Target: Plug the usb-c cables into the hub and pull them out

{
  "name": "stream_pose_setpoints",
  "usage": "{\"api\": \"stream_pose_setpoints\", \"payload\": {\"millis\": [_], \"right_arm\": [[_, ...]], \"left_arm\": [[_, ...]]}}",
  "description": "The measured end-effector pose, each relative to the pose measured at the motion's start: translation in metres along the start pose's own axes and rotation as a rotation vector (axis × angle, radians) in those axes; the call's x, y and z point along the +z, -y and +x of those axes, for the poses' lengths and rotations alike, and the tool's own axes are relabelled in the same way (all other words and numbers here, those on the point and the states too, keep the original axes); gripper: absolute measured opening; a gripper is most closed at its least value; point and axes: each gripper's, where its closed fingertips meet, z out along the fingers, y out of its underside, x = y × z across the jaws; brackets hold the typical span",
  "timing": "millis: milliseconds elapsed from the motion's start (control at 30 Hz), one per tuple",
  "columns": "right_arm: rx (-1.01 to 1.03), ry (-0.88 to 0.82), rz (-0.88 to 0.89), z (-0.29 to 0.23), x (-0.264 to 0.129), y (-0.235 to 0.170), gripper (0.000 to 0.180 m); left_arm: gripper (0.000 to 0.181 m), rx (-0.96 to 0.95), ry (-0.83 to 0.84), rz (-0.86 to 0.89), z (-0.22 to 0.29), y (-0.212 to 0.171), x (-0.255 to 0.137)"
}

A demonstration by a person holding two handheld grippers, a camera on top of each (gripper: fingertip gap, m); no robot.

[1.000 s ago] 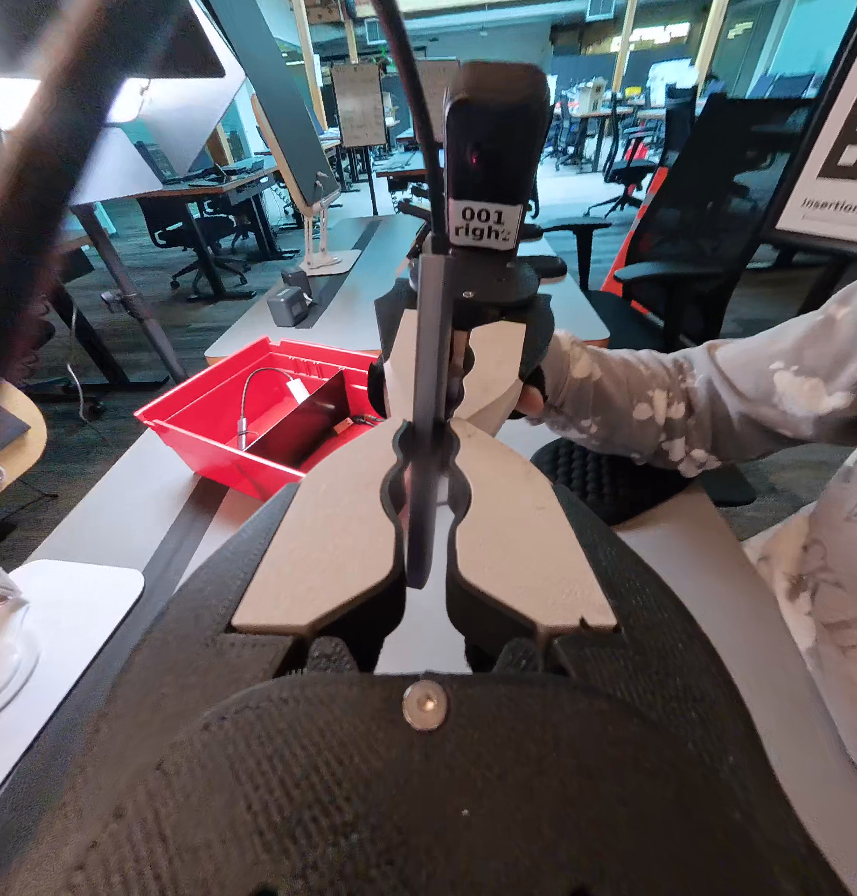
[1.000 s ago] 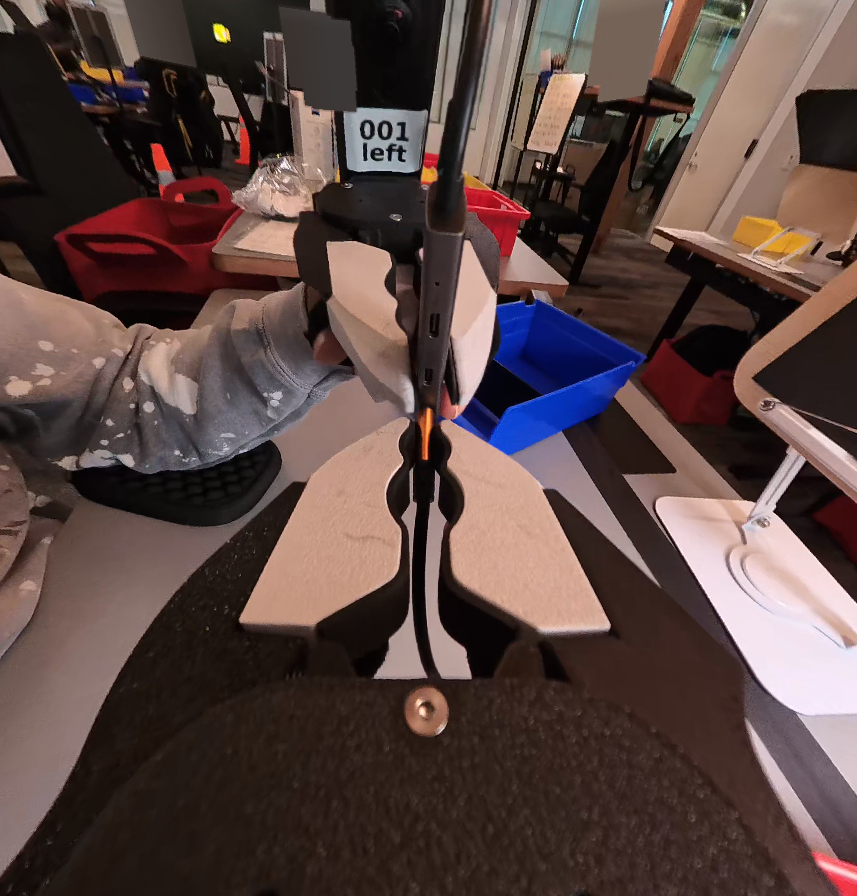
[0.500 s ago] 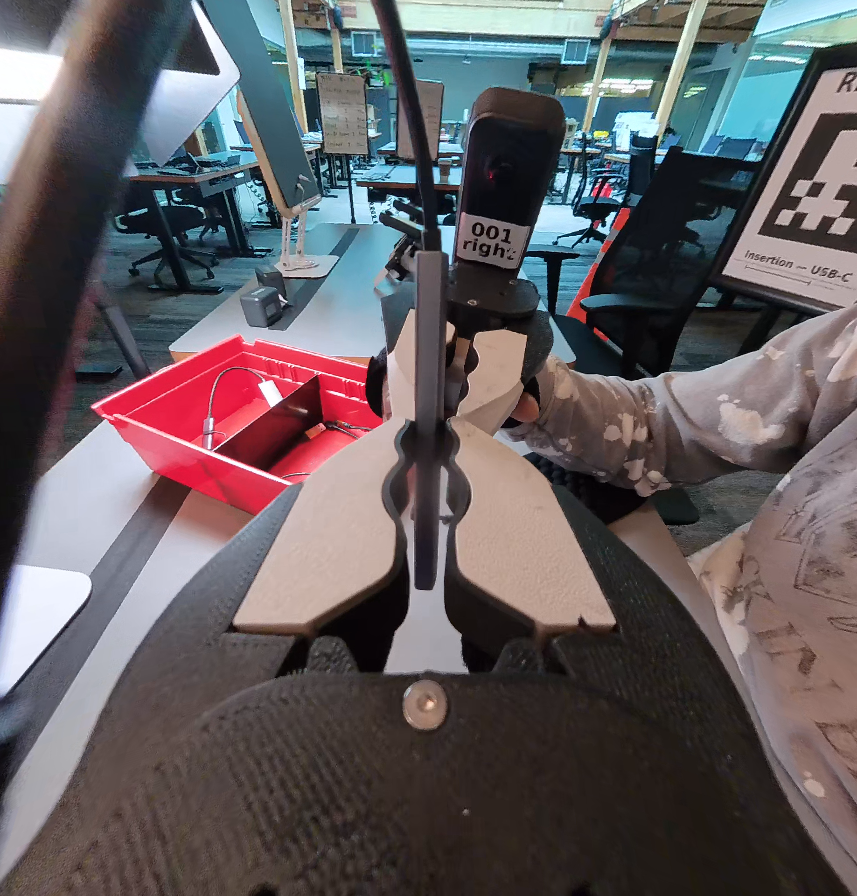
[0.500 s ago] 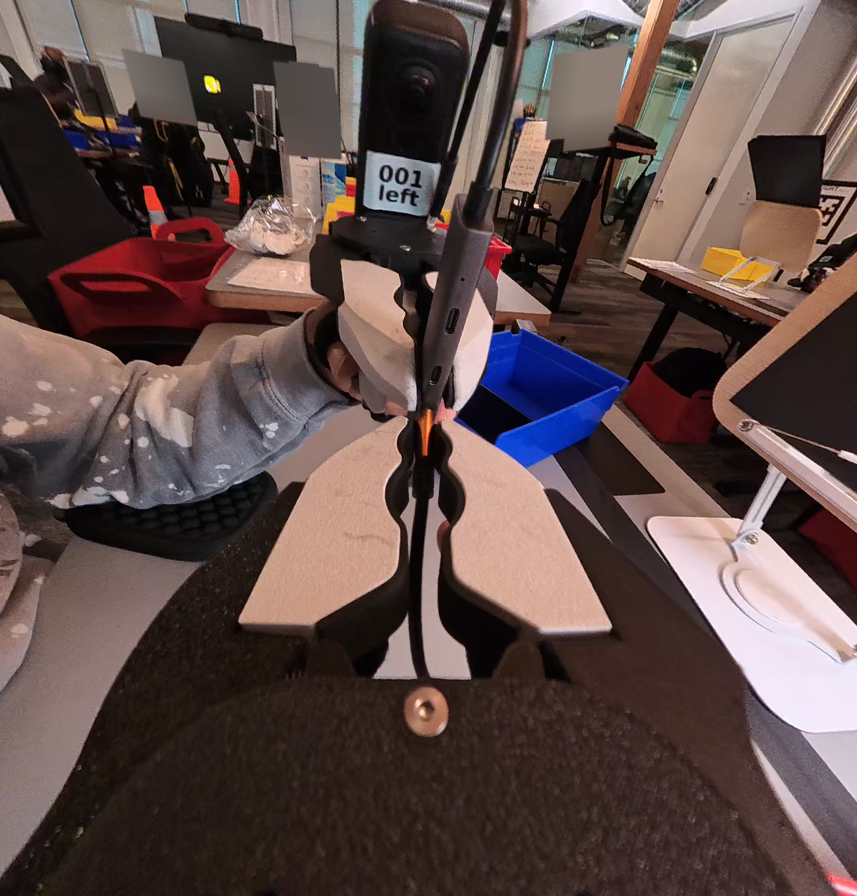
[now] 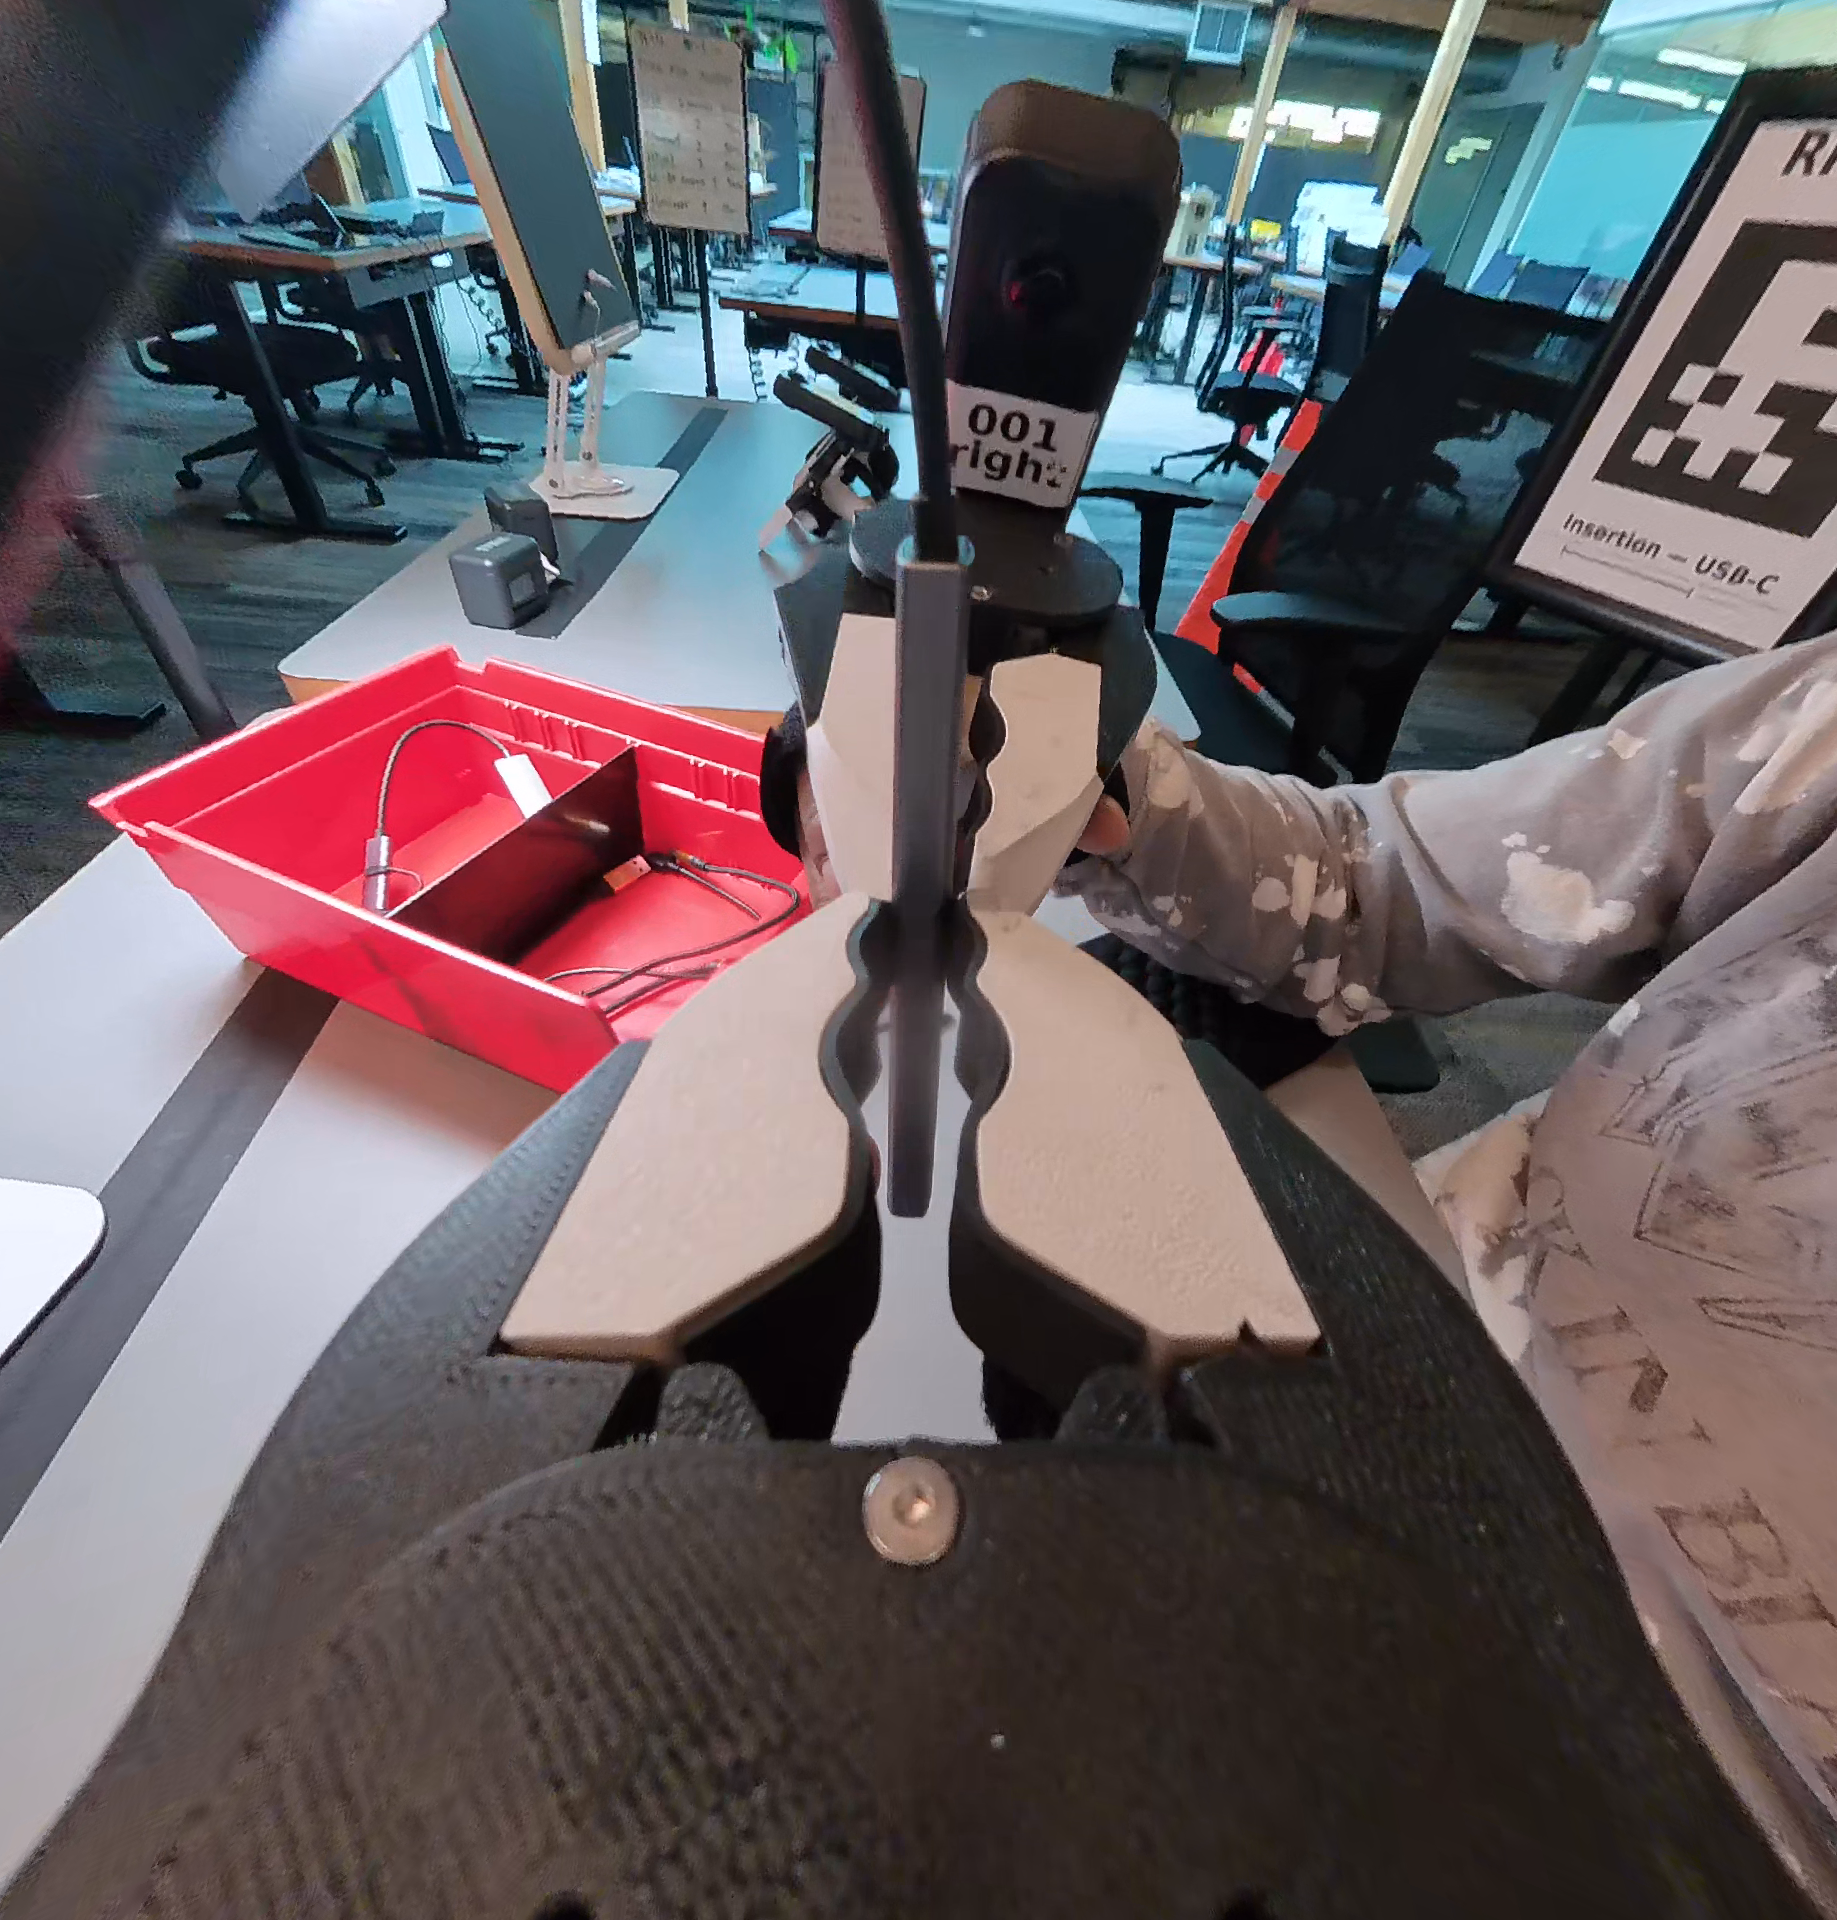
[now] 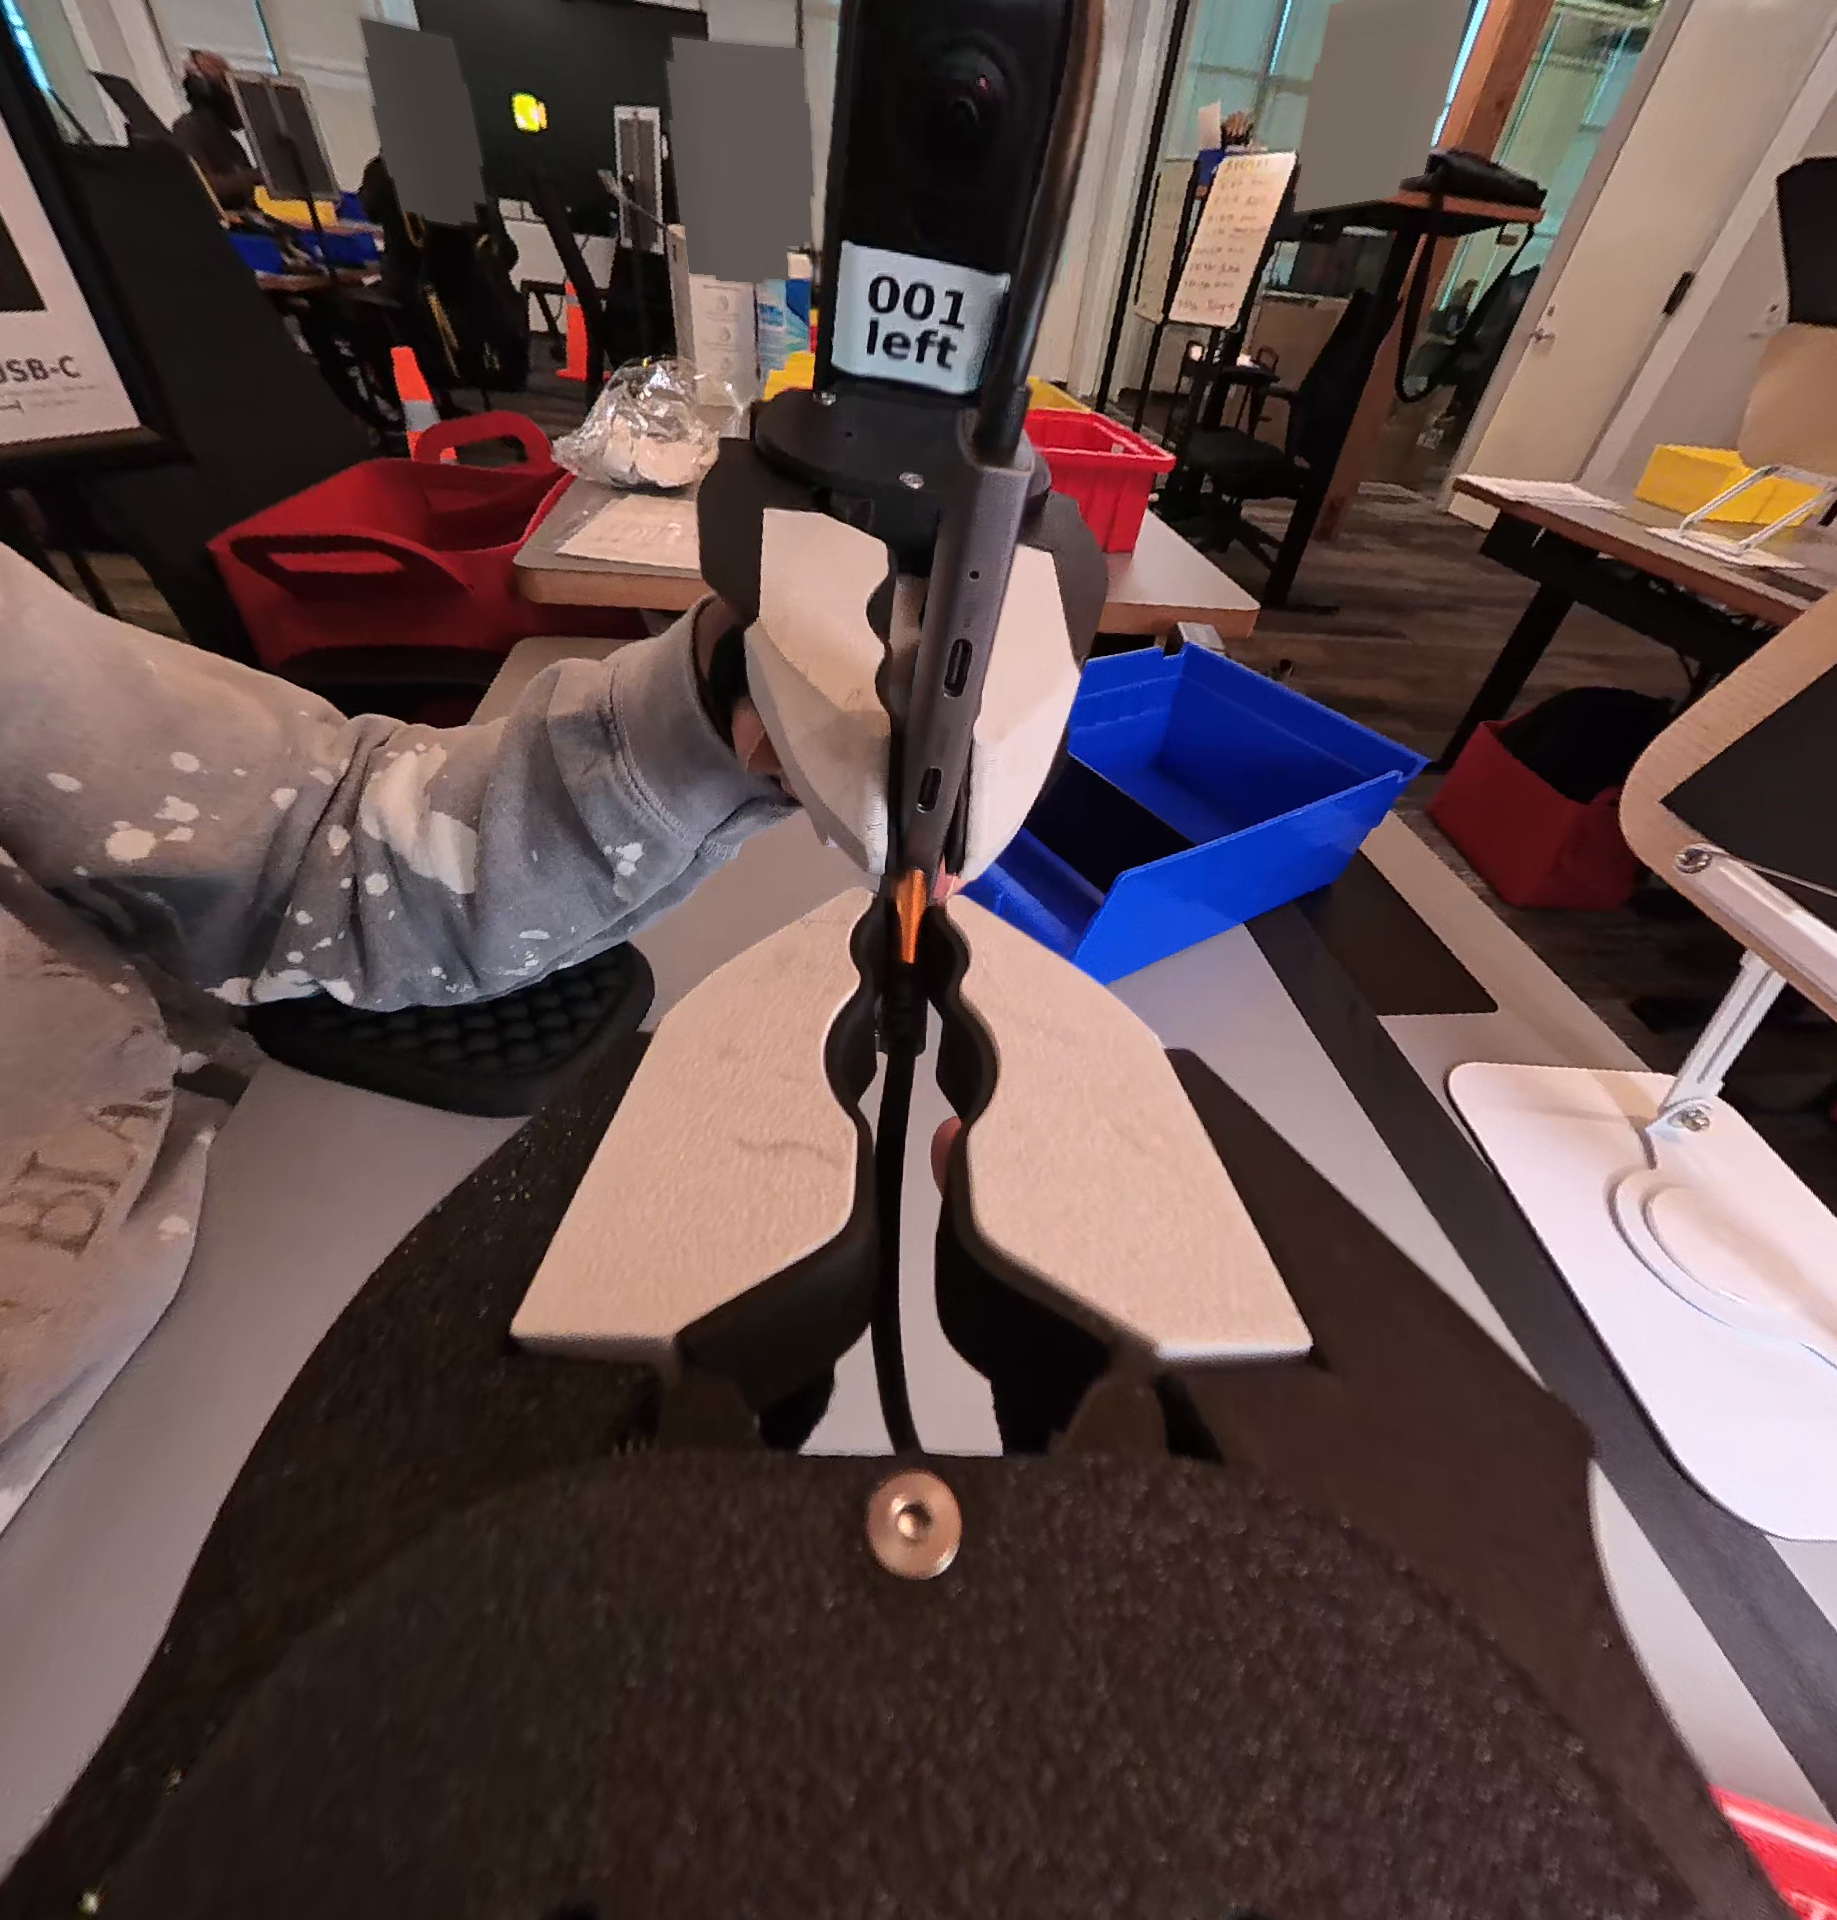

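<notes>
A: How should that plug have gone in?

B: Straight along the hub's (image 6: 945, 665) length, I'd judge, with no twisting, the hub held rigid.

A: Who held what?

B: The left gripper (image 5: 916, 925) was clamped on the hub at frame centre. The right gripper (image 6: 909, 914) pinched the cable's (image 6: 896, 1195) orange-tipped plug (image 6: 908, 909), right at the hub's lower end.
</notes>
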Motion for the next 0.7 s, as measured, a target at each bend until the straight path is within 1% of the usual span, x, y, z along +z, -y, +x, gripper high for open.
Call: {"api": "stream_pose_setpoints", "payload": {"millis": [200,333,367,400,433,467,500,533,600,700], "right_arm": [[-0.02,0.044,-0.042,-0.007,-0.005,-0.006,0.007],[-0.022,0.06,-0.042,-0.008,-0.009,-0.007,0.007],[-0.029,0.051,-0.062,-0.004,-0.016,-0.012,0.007],[-0.014,0.001,-0.034,0.009,-0.035,-0.011,0.007],[0.028,-0.034,0.032,0.02,-0.058,-0.006,0.006],[0.03,-0.076,0.059,0.026,-0.074,-0.003,0.006],[0.001,-0.111,0.056,0.027,-0.081,-0.002,0.007],[-0.021,-0.131,0.054,0.028,-0.081,0.001,0.007],[-0.026,-0.184,0.052,0.036,-0.078,0.009,0.007],[-0.055,-0.26,0.065,0.045,-0.082,0.018,0.006]], "left_arm": [[0.01,0.032,0.014,-0.077,0.006,-0.007,0.006],[0.01,0.038,0.023,-0.091,0.007,-0.008,0.009],[0.011,0.031,0.047,-0.079,0.003,-0.005,0.004],[0.011,0.004,0.091,-0.019,-0.007,0.004,-0.017],[0.01,-0.026,0.115,0.075,-0.014,0.018,-0.049],[0.01,-0.014,0.147,0.114,-0.017,0.023,-0.076],[0.01,0.031,0.197,0.098,-0.018,0.021,-0.09],[0.01,0.059,0.216,0.094,-0.016,0.022,-0.093],[0.01,0.041,0.203,0.111,-0.013,0.029,-0.09],[0.01,0.035,0.257,0.033,-0.021,0.019,-0.082]]}}
